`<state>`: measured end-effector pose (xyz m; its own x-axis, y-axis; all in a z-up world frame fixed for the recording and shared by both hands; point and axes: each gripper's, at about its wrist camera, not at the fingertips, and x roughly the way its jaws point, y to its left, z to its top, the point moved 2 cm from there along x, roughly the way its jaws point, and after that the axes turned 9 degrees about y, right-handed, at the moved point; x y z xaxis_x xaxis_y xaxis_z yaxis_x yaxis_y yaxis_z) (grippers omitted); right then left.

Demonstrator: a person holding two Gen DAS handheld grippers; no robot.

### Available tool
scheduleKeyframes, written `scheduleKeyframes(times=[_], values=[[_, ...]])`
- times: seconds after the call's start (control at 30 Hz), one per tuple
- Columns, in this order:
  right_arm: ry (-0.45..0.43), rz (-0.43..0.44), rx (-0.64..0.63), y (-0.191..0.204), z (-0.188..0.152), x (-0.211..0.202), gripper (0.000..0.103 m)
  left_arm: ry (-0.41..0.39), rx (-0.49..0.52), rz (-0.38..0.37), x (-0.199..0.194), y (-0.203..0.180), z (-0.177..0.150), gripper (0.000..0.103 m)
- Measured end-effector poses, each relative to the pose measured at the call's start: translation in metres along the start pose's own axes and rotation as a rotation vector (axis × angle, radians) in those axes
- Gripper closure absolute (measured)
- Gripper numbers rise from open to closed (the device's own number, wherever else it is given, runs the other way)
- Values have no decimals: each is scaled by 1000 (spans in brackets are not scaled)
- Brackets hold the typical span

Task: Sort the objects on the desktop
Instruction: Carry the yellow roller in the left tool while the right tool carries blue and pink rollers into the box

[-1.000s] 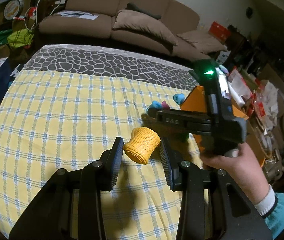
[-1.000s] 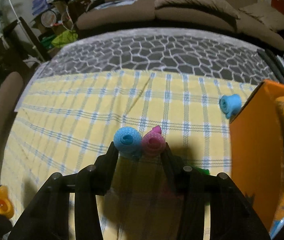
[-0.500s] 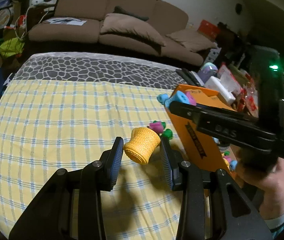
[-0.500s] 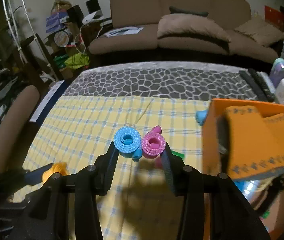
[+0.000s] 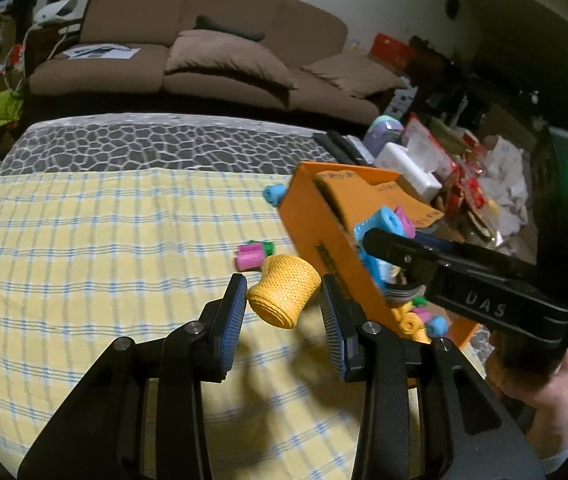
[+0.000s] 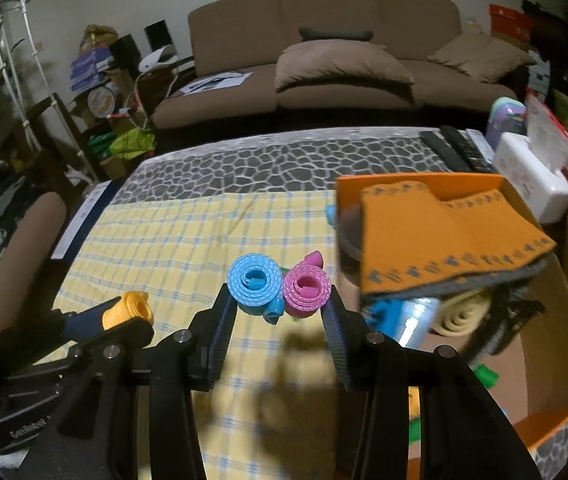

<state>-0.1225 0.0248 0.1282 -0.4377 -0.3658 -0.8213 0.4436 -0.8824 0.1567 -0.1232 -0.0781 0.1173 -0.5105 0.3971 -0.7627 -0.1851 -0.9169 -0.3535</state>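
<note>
Now change: right gripper (image 6: 280, 312), clenched on blue roll (image 6: 253, 284) and pink roll (image 6: 307, 289), has risen beside orange box (image 6: 416, 188).
Left gripper (image 5: 282, 306): grasping yellow roll (image 5: 284, 295), lifted near that box.
Meaning: probably both loads go into the box next.

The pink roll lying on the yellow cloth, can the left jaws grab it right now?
Probably not. The left gripper is already shut on the yellow roll, which fills its jaws. The pink roll lies uncovered on the cloth just beyond.

A brown three-seat sofa (image 6: 324, 52) fills the frame's top centre against a pale wall (image 6: 84, 0), dimly lit
</note>
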Motion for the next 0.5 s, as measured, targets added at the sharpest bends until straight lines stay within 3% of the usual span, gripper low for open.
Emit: scheduleKeyframes(times=[0.5], values=[[16,-72,48,-68,-32,-19,59,49,136,-56,41,-80,-11,68]])
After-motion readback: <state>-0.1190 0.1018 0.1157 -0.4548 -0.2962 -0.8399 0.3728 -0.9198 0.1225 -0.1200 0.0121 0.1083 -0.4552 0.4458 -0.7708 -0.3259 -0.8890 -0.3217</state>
